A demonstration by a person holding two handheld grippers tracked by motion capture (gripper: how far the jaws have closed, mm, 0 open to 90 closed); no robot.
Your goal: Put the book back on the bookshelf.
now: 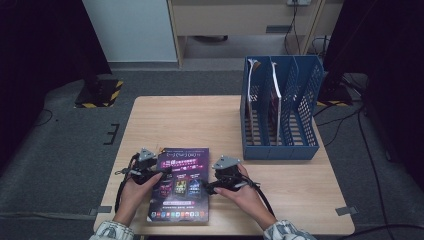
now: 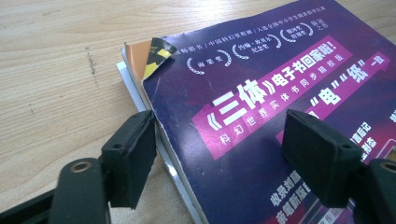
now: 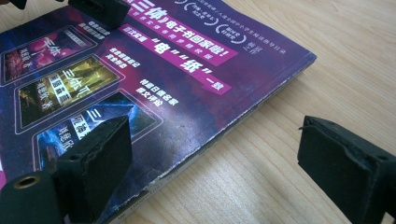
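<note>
Purple magazine [image 1: 181, 185] lies flat at the near edge of the wooden counter [image 1: 210, 117], left of the blue file rack [image 1: 280, 110]. Left gripper [image 2: 219, 154] straddles its left edge, jaws apart and not pressing; right gripper [image 3: 210, 158] straddles its right edge, jaws wide open

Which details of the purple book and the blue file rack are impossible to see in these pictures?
- Purple book: high view, cover text too small to read.
- Its near corner: left gripper view, cut off by the bottom edge.
- Its cover, left part: right gripper view, cut off by the frame edge.
- Blue file rack: high view, contents hidden by its dividers.
</note>
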